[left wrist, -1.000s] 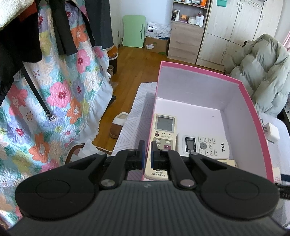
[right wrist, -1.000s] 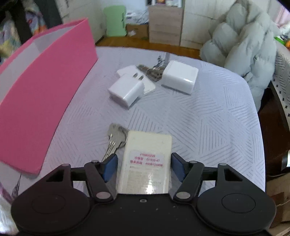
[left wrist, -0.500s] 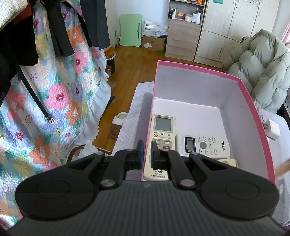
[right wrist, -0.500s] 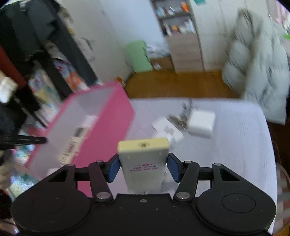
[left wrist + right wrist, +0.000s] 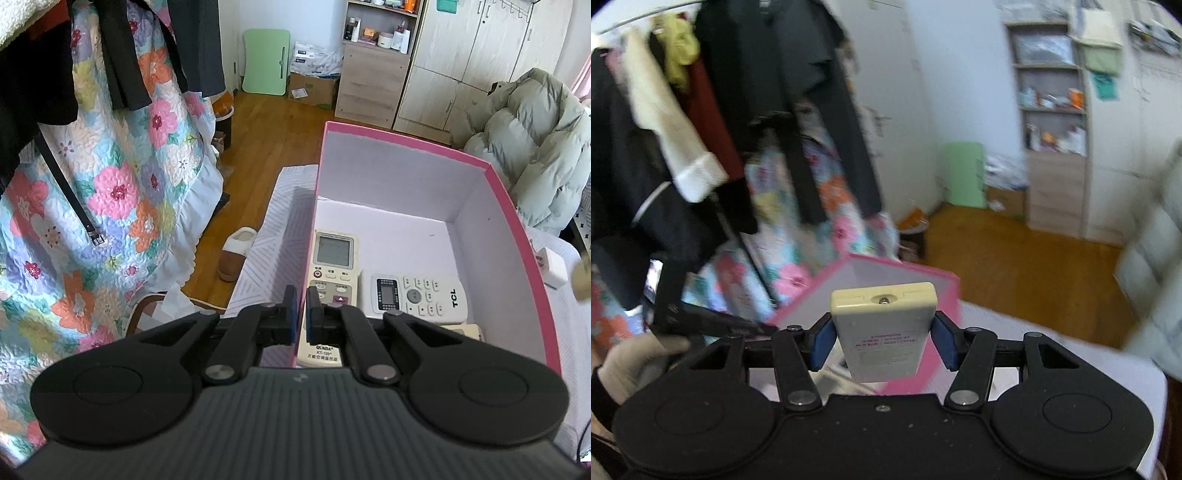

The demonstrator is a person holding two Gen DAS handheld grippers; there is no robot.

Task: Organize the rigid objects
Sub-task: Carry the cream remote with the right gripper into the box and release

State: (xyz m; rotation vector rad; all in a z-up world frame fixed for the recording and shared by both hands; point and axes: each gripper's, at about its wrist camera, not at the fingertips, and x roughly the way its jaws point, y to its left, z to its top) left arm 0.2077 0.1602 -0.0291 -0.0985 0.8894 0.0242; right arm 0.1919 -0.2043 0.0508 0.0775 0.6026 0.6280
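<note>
My right gripper (image 5: 882, 341) is shut on a cream remote control (image 5: 884, 325), held in the air with its back label facing me, above the pink box (image 5: 912, 273). In the left wrist view the pink box (image 5: 524, 236) stands open with white inner walls. A cream QUNDA remote (image 5: 332, 258), a white TCL remote (image 5: 417, 295) and part of another cream item lie in it. My left gripper (image 5: 301, 317) is shut on the box's left wall at its near corner. The held remote's tip (image 5: 581, 282) shows blurred at the right edge.
A white charger (image 5: 554, 267) lies on the grey patterned cloth right of the box. A floral quilt (image 5: 110, 206) and dark clothes hang at the left. A slipper (image 5: 234, 253) lies on the wood floor. A padded jacket (image 5: 535, 140) sits at the right.
My right gripper has lifted the cream remote off the cloth and swung it up and left over the pink box. My left gripper has kept its hold on the box wall.
</note>
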